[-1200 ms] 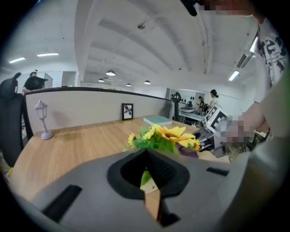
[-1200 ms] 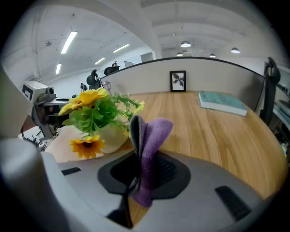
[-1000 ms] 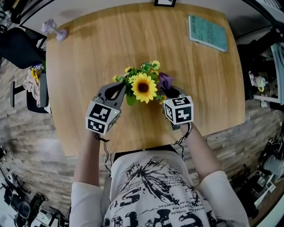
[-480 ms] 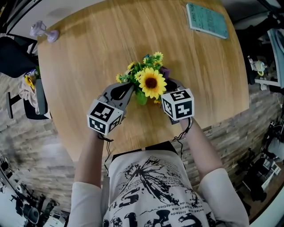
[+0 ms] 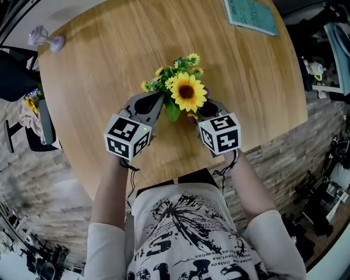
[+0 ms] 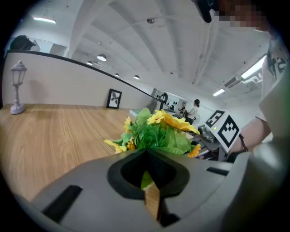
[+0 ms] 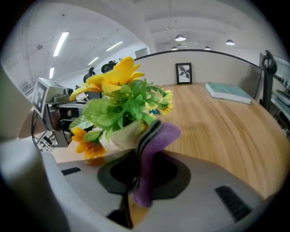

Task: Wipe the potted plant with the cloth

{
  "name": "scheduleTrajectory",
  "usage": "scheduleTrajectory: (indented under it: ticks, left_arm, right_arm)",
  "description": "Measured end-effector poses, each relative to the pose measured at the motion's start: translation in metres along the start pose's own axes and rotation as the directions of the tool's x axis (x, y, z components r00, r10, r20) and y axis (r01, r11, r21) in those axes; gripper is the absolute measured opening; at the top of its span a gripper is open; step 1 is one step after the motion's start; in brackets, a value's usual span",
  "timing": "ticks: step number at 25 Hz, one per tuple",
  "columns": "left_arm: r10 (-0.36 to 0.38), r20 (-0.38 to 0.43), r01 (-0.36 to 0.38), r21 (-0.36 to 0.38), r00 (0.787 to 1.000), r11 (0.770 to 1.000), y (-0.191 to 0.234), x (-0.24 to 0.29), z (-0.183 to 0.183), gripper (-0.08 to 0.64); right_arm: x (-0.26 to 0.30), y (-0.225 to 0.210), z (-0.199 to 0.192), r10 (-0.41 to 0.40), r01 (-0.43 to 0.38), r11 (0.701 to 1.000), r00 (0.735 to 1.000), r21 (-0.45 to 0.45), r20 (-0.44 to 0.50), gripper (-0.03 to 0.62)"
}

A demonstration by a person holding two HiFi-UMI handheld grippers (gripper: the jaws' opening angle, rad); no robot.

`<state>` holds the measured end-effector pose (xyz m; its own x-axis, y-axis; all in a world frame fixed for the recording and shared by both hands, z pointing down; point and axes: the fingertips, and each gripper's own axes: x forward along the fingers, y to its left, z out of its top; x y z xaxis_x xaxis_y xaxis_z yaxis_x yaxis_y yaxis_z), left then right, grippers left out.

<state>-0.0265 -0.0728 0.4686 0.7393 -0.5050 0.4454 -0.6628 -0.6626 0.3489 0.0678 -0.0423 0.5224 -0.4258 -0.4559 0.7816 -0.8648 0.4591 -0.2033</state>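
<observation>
On the wooden counter point(image 5: 109, 71), near its front edge, the plant point(image 5: 187, 92) stands upright in a pale pot, its sunflower facing the ceiling. A teal book point(image 5: 251, 13), a small lamp point(image 5: 46, 39) and a framed picture point(image 7: 183, 73) sit at the far side. Stone-pattern floor point(image 5: 44, 180) surrounds the counter, and strip lights run overhead. Fingers of the left gripper point(image 5: 159, 101) are closed, with their tips at a leaf. The right gripper point(image 5: 203, 108) pinches the purple cloth point(image 7: 154, 149), which stands lengthwise along its fingers just beside the pot.
</observation>
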Motion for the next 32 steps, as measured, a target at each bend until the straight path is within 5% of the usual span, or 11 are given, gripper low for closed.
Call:
scheduleTrajectory:
  ticks: [10, 18, 32]
  left_arm:
    - [-0.080, -0.003, 0.080, 0.095, 0.997, 0.992, -0.002, -0.002, -0.002, 0.002]
    - [-0.142, 0.003, 0.140, 0.168, 0.990, 0.976, -0.009, -0.001, 0.000, 0.002]
    - [-0.226, -0.010, 0.225, 0.154, 0.974, 0.962, -0.010, -0.001, 0.000, 0.002]
  right_arm:
    - [-0.002, 0.031, -0.016, -0.051, 0.052, 0.998, 0.998, 0.019, -0.039, 0.078]
    - [-0.001, 0.067, -0.017, -0.012, 0.014, 0.998, 0.999, 0.061, -0.040, 0.078]
    - [0.026, 0.132, 0.008, 0.147, -0.149, 0.986, 0.989, 0.074, 0.030, 0.077]
